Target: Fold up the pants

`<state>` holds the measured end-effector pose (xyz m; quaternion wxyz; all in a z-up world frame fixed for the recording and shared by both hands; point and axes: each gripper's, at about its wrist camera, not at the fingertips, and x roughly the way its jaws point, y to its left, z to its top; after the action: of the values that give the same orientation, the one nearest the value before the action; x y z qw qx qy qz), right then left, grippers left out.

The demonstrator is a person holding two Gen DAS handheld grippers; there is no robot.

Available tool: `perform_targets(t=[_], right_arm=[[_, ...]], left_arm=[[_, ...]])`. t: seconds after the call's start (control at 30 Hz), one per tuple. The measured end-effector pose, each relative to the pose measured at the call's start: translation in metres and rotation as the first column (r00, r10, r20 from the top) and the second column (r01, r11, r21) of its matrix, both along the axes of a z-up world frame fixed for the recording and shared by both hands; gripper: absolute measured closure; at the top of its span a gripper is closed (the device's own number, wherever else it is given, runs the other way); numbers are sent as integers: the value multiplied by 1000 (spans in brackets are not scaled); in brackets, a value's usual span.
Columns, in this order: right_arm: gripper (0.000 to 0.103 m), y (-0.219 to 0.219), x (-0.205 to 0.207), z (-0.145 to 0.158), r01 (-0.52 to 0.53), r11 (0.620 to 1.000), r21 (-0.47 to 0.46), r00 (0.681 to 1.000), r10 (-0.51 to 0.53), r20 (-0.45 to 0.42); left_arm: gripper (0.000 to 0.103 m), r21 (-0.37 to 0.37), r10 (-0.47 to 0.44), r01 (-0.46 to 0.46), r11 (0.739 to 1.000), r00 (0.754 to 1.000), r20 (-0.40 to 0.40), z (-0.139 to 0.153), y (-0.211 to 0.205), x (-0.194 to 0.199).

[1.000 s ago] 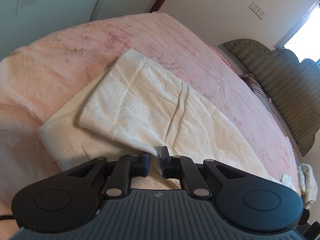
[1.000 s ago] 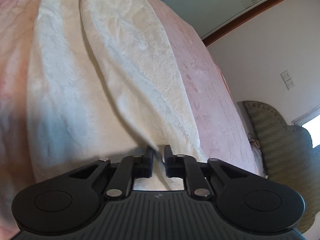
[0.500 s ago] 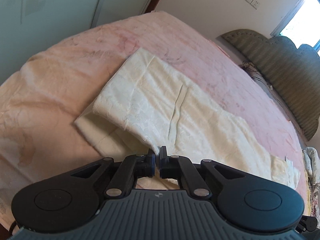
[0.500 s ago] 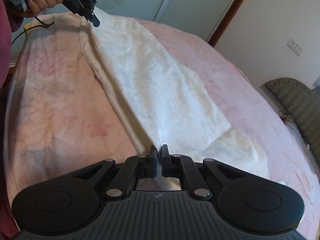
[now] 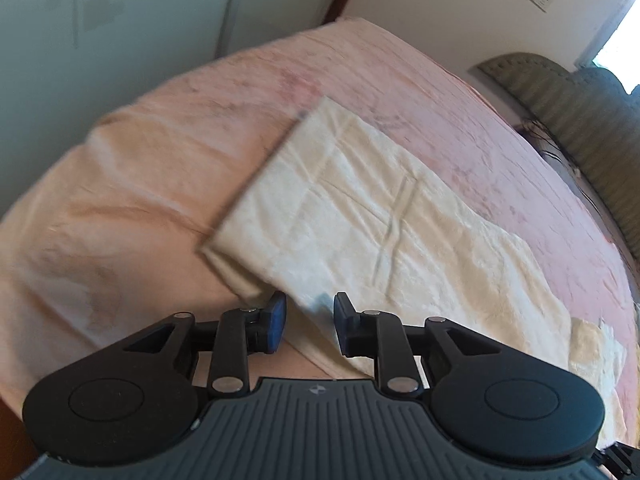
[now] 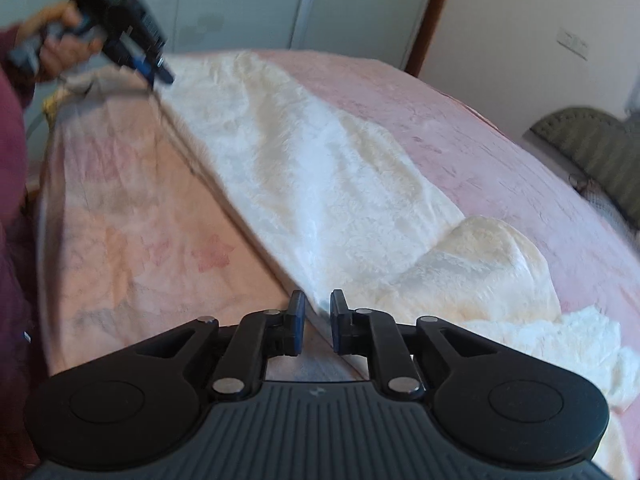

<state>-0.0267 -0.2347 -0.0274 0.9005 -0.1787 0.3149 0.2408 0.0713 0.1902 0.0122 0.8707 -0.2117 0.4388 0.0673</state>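
Observation:
Cream-white pants (image 5: 360, 208) lie stretched along a pink bed (image 5: 120, 184), folded lengthwise with one leg on the other. My left gripper (image 5: 308, 308) hovers over the near corner at the leg end; its jaws are opening and the cloth lies slack under the gap, not pinched. In the right wrist view the pants (image 6: 320, 168) run away from my right gripper (image 6: 318, 308), whose jaws are opening a little, with the cloth's edge in the narrow gap. The left gripper (image 6: 160, 72) shows far off at the hem, blurred, held by a hand (image 6: 60, 48).
A green padded headboard (image 5: 580, 120) bounds the bed on the right. Pale wardrobe doors (image 5: 120, 20) stand behind the bed's far side. The waist end bunches up (image 6: 480, 264) beside more white cloth (image 6: 560, 340). A dark red sleeve (image 6: 8, 160) fills the left edge.
Both grippers were shut on the pants' edge and now have their jaws apart. The upper leg has come down onto the lower one. The right view has rolled upright and lifted.

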Motion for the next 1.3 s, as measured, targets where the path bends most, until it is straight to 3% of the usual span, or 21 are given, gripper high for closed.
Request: perform_targets(t=[0.1,0.2,0.33,0.4,0.43,0.5,0.63,0.7,0.77,0.83,0.9,0.97,1.0,1.03,1.1,1.2,1.3], right_arm=[[90,-14,3,3,46,989,143,999,-47,0],[79,-15,13,-16,99,989,112,993,-90,-80],[78,-43,-6,-8,132,966,221,991,-122,-59],[70,-75,-13,1,247,935,254,968,-250,-24],[63,-96,-13,3,332,908,256,941,-339,-18],[57,-143,-12,3,506,824,256,854,-520,-15],[56,-251,-11,-1,773,577,262,604,-797,-26],[56,-298,-12,-7,830,476,289,517,-852,-81],[56,-344,-13,-19,853,377,361,467,-860,-205],[55,-375,-11,-35,839,325,436,486,-808,-333],[55,-388,-7,-46,816,311,488,515,-775,-367],[56,-388,-2,-47,788,347,509,563,-741,-365],[67,-386,1,-47,777,381,500,586,-728,-357],[86,-380,5,-45,766,437,471,614,-713,-339],[91,-373,10,-43,763,490,421,627,-720,-298],[93,-373,12,-34,776,483,406,597,-770,-225],[96,-368,28,-29,777,525,348,599,-786,-151]], left_arm=[[72,91,88,-90,992,996,20,15,-1,-6],[69,158,116,-125,979,991,69,31,-13,-8],[65,150,-54,38,988,993,104,41,-52,1],[60,143,-188,172,975,976,108,39,-83,11],[59,133,-259,245,960,960,104,36,-104,18],[59,102,-378,369,924,922,91,30,-139,27],[58,77,-593,588,805,802,75,17,-218,34],[57,81,-664,659,748,745,69,9,-249,34],[57,76,-718,714,696,694,55,1,-279,34],[57,56,-760,758,650,648,47,-6,-300,35],[56,47,-783,781,622,621,37,-11,-317,32],[55,60,-801,799,599,599,23,-16,-332,28],[55,64,-805,803,593,593,18,-18,-336,27],[54,66,-810,808,586,586,14,-22,-343,28],[53,63,-816,814,578,578,8,-25,-352,30],[53,59,-824,822,566,567,7,-28,-365,33],[53,89,-835,831,548,550,12,-29,-381,33]])
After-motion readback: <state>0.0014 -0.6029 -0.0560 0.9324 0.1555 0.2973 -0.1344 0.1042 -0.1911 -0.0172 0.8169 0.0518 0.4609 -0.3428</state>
